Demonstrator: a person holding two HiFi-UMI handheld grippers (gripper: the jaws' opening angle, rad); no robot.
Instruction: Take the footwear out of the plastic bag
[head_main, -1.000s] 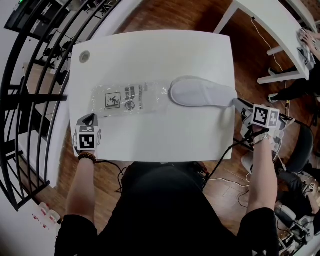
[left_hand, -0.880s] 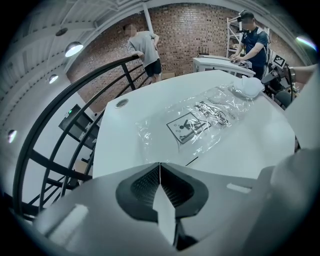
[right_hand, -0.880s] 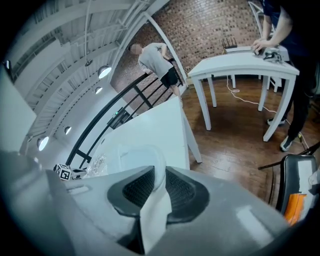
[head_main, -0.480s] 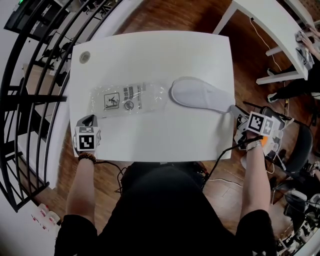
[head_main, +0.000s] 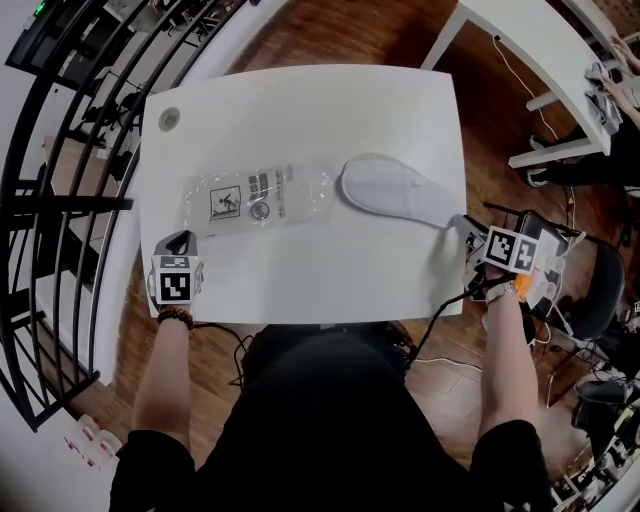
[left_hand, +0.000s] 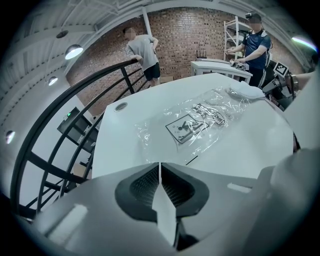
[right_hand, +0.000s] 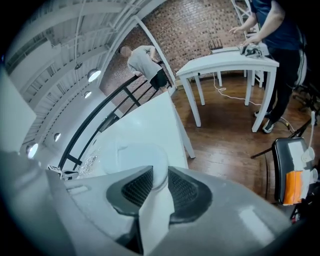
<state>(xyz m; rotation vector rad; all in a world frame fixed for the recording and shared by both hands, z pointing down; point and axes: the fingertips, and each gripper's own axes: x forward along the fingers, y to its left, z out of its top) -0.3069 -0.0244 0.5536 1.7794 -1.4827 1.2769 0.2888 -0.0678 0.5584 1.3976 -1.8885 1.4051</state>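
The white slipper (head_main: 395, 190) lay flat on the white table (head_main: 300, 110). It was fully out of the clear plastic bag (head_main: 255, 198), with its toe just beside the bag's right end. We had the right gripper (head_main: 466, 234) at the slipper's heel, near the table's right edge. Its jaws had just been opening and stood apart, with the heel's rim between them. Our left gripper (head_main: 180, 240) was at the table's near left side, close to the bag's corner, jaws together on nothing.

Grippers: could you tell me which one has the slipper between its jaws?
The right gripper: its jaws, which have just been opening, straddle the slipper; the left gripper is shut, empty.
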